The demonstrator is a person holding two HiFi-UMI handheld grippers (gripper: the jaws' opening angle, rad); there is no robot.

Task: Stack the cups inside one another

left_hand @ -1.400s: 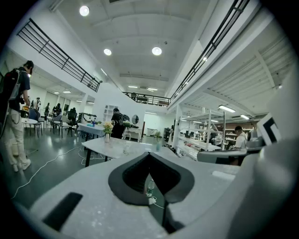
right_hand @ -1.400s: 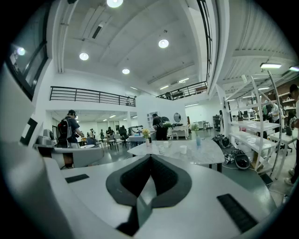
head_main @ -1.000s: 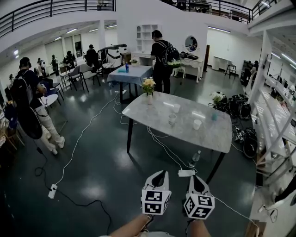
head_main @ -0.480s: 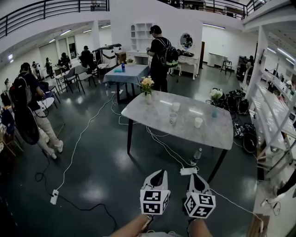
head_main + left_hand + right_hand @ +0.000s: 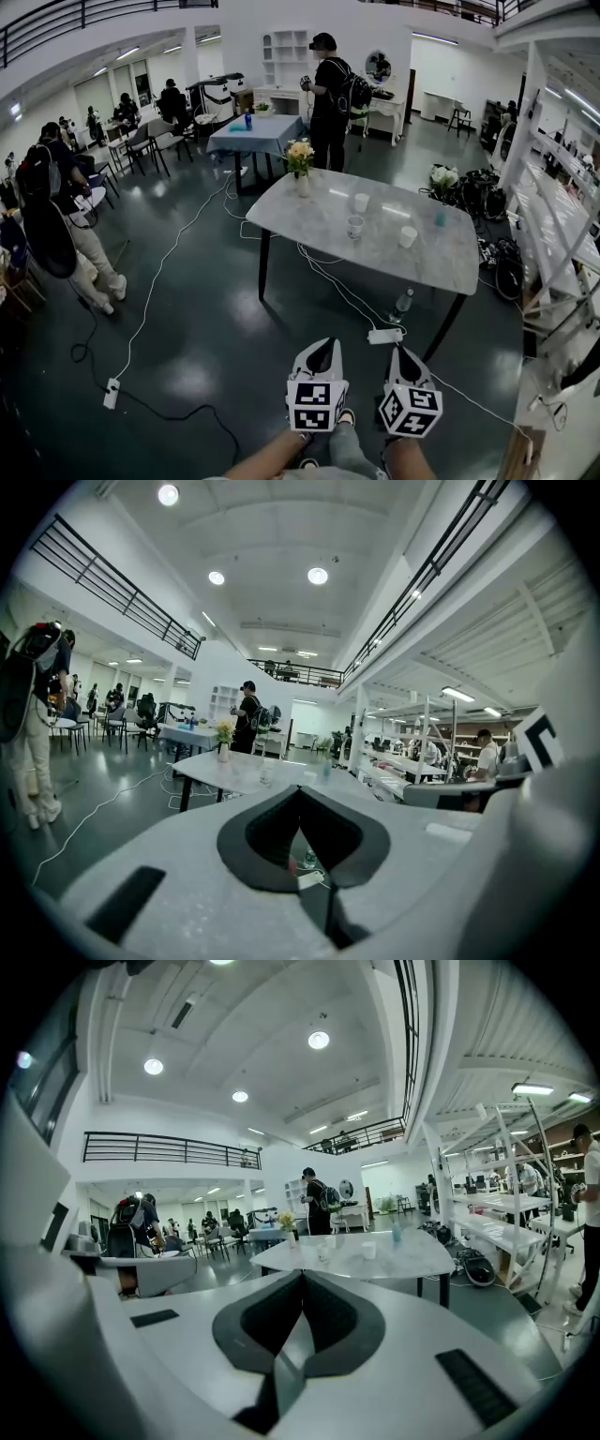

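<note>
My left gripper (image 5: 324, 347) and right gripper (image 5: 401, 352) are pinched shut, empty. The little white cups (image 5: 354, 227) stand far ahead, mid grey stone table (image 5: 309, 220), nearer my right.

Cups (image 5: 355, 226) too small for detail

the head view looks forward and steeply down from standing height, well back from the table (image 5: 431, 258), with the left gripper (image 5: 323, 344) and right gripper (image 5: 399, 351) at its bottom edge. each gripper view faces nearly level along its jaws toward that same distant table.
</note>
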